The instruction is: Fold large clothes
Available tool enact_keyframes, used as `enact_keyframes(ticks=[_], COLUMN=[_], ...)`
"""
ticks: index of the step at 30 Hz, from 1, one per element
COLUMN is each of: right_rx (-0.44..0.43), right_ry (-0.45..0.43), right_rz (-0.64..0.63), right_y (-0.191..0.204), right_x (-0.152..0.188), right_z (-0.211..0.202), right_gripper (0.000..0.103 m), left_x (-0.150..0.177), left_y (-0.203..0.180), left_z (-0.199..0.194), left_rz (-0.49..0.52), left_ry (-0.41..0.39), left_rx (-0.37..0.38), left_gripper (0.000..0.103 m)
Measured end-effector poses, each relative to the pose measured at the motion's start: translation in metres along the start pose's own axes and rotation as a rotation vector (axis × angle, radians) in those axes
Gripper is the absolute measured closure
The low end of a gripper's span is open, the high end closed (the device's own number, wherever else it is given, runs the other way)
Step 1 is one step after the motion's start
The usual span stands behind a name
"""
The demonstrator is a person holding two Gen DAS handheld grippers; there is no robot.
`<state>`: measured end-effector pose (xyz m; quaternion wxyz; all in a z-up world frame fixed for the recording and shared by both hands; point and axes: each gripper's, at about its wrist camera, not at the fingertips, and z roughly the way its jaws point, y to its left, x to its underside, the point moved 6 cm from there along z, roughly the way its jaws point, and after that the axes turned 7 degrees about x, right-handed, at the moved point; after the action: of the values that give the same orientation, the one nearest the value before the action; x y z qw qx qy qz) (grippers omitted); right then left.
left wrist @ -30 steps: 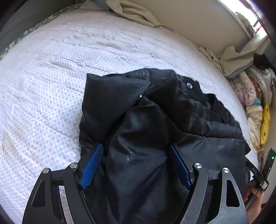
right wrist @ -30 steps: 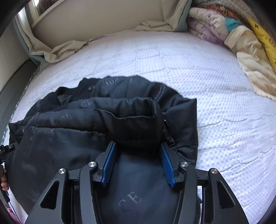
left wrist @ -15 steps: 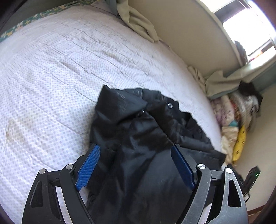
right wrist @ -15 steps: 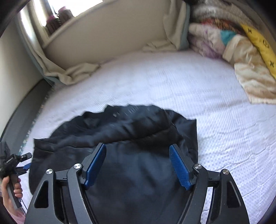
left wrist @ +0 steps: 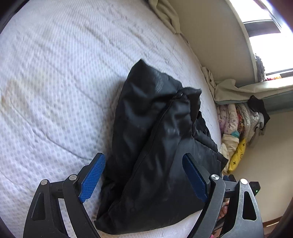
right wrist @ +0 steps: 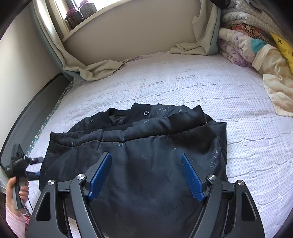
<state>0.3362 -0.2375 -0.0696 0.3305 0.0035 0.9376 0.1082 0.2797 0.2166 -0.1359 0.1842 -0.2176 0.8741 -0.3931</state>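
Our black padded jacket [right wrist: 146, 146] lies bundled at lower centre of the white dotted bed [right wrist: 183, 84]. Both left tongs [left wrist: 144, 175] and right tongs [right wrist: 146, 175], just opened, hover spread and empty. We should press the fold flat, edges squared.

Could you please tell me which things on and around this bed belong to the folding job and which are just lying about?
For the job:
- black jacket
- left claw, open
- right claw, open

Lying about:
- beige sheet
- bedding pile
- jars
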Motion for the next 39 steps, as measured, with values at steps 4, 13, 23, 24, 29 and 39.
enact_keyframes(ticks=[4, 13, 23, 24, 29, 39], right_rx=[-0.013, -0.055, -0.096, -0.096, -0.076, 0.056], right_ry=[0.002, 0.02, 0.051, 0.053, 0.036, -0.002], right_rz=[0.008, 0.041, 0.034, 0.023, -0.064, -0.314], right_y=[-0.001, -0.003, 0.008, 0.011, 0.03, 0.069], right_x=[0.0, 0.003, 0.01, 0.011, 0.016, 0.03], right_z=[-0.002, -0.006, -0.001, 0.0, 0.001, 0.021], right_gripper=[0.026, 0.026, 0.026, 0.026, 0.027, 0.066], left_x=[0.009, 0.021, 0.027, 0.027, 0.025, 0.025], left_y=[0.015, 0.015, 0.009, 0.01, 0.002, -0.01], left_z=[0.015, 0.029, 0.044, 0.045, 0.046, 0.035], left_rz=[-0.058, -0.059, -0.07, -0.085, -0.09, -0.049], left_ry=[0.057, 0.043, 0.034, 0.033, 0.013, -0.022], left_rx=[0.034, 0.162, 0.212, 0.22, 0.229, 0.239], left_gripper=[0.012, 0.005, 0.029, 0.034, 0.049, 0.06])
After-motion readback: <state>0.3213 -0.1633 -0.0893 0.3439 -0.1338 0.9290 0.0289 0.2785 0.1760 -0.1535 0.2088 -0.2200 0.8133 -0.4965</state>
